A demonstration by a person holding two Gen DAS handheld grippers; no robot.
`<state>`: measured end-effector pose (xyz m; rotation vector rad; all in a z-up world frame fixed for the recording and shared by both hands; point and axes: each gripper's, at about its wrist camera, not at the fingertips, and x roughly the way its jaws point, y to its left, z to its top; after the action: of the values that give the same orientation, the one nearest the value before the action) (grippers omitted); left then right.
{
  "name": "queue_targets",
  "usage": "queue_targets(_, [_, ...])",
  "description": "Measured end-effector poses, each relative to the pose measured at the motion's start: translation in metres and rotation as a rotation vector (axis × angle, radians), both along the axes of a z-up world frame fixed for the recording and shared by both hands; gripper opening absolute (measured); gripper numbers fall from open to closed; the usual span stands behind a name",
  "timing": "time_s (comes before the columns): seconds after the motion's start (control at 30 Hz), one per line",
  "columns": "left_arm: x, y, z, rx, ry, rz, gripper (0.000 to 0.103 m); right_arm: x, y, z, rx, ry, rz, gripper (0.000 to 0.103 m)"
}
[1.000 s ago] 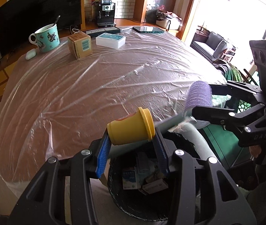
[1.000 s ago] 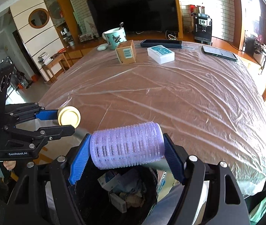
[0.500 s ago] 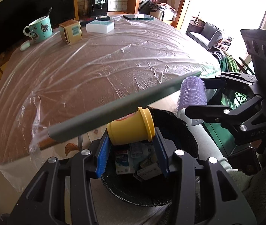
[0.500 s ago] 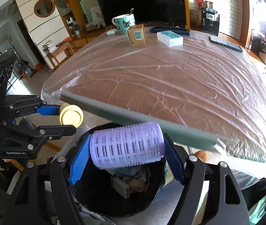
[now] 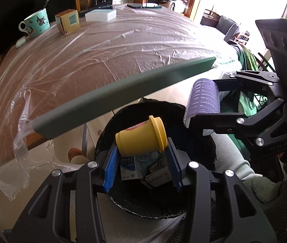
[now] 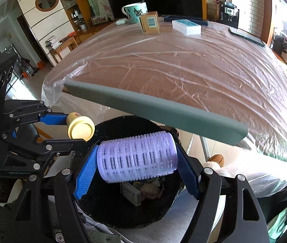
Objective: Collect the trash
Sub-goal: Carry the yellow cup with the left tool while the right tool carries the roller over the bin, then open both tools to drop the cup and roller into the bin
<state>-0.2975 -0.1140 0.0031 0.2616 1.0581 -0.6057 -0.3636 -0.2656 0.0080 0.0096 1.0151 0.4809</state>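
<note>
While both grippers hang over the black bin (image 5: 159,208) just off the near edge of the worktop (image 5: 107,52), each has a piece of trash clamped between its fingers. The left gripper (image 5: 141,162) grips a yellow cup (image 5: 141,139) lying on its side, lid end toward the right. The right gripper (image 6: 136,172) grips a purple roller (image 6: 137,160) by its two ends, directly above the bin's mouth. Boxes (image 5: 130,168) and crumpled paper (image 6: 149,188) already lie in the bin. This looks like the drop step: both loads are carried and lined up, not yet released. Next, I judge, each pair of fingers needs to spread so cup and roller fall inside the rim. At the worktop's far edge a mug (image 5: 36,23), a brown box (image 5: 68,21) and a white box (image 5: 101,15) remain.
</note>
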Motion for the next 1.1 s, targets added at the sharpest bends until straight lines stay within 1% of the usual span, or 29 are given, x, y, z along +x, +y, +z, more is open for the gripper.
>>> queue_targets(0.2, [0.0,-0.002,-0.011,0.029,0.01,-0.007,0.046,0.002,0.002,-0.01,-0.018,0.019,0.004,0.073])
queue_targets(0.47, [0.001,0.001,-0.021,0.05,0.025,-0.002,0.046,0.004,0.006,-0.018,-0.037,0.035,0.008,0.073])
queue_targets(1.1, [0.001,-0.001,-0.028,0.077,0.029,0.0,0.046,0.006,0.012,-0.027,-0.049,0.055,0.018,0.073])
